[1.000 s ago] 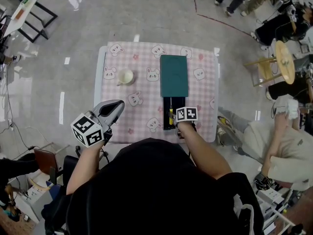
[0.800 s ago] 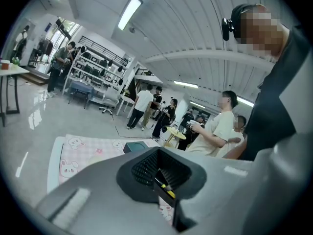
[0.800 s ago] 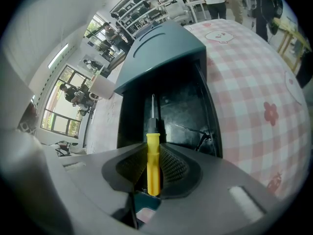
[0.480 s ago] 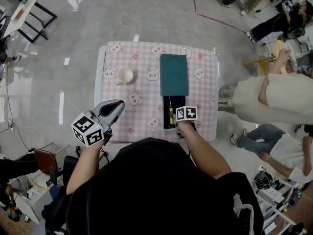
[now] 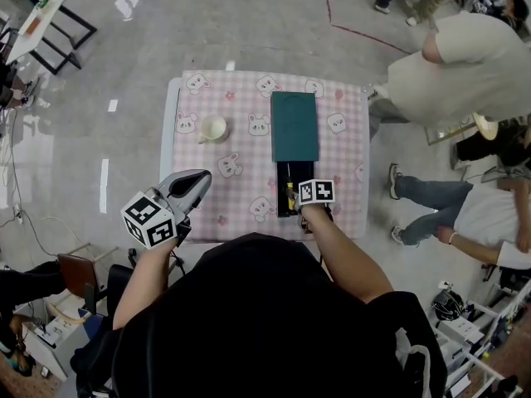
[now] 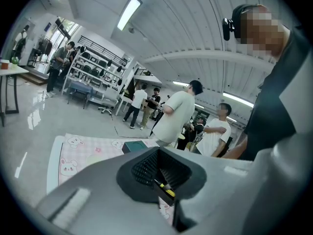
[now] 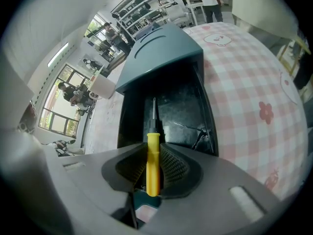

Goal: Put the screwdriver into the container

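The yellow-handled screwdriver (image 7: 153,163) sits clamped between the jaws of my right gripper (image 7: 153,155), shaft pointing forward over the black inside of the container (image 7: 181,109). The teal lid (image 7: 156,48) is slid back over the container's far half. In the head view the right gripper (image 5: 305,199) holds the screwdriver (image 5: 290,195) at the near end of the container (image 5: 295,127). My left gripper (image 5: 197,179) hovers off the table's near left corner, jaws together and holding nothing. In its own view the left gripper (image 6: 161,175) looks across the table.
A pink checked cloth with rabbit prints covers the table (image 5: 241,98). A cream cup (image 5: 213,129) stands left of the container. A person in white (image 5: 452,60) bends close to the table's far right corner, and another person's legs (image 5: 427,201) stretch out at its right.
Both grippers and the screwdriver have stayed put. The person in white at the right has walked up toward the table's far right corner.
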A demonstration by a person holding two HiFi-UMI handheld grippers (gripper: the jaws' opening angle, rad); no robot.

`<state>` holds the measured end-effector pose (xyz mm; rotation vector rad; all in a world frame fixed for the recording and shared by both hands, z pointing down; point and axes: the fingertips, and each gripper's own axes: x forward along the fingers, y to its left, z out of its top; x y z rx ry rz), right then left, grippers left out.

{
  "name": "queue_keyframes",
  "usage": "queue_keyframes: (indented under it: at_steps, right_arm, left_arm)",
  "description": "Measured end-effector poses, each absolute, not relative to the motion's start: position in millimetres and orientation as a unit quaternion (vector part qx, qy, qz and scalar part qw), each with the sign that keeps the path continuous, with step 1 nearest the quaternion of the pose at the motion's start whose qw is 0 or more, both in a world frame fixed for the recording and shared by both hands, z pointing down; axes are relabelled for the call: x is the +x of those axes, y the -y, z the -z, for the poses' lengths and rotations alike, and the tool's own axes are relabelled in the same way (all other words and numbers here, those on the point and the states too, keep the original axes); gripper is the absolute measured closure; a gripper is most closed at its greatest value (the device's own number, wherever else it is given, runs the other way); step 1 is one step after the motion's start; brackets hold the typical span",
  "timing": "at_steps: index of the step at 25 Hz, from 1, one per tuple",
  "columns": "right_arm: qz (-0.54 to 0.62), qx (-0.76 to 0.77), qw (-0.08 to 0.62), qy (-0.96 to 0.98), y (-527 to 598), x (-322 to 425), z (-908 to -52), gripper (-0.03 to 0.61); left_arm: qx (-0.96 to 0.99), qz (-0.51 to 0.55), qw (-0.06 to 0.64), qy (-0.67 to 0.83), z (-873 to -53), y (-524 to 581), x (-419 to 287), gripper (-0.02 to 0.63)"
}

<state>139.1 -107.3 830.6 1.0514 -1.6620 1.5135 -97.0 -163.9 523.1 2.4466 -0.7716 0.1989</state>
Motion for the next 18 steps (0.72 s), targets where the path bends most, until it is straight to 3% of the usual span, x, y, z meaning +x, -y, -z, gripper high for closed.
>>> queue_keyframes:
  at_steps: [18]
  right_arm:
    - [-0.566,0.422,0.289,0.647,118,140,-802,0.46]
  left_arm:
    - [0.919,-0.066,0.269,0.28,-513,157,-100,0.614]
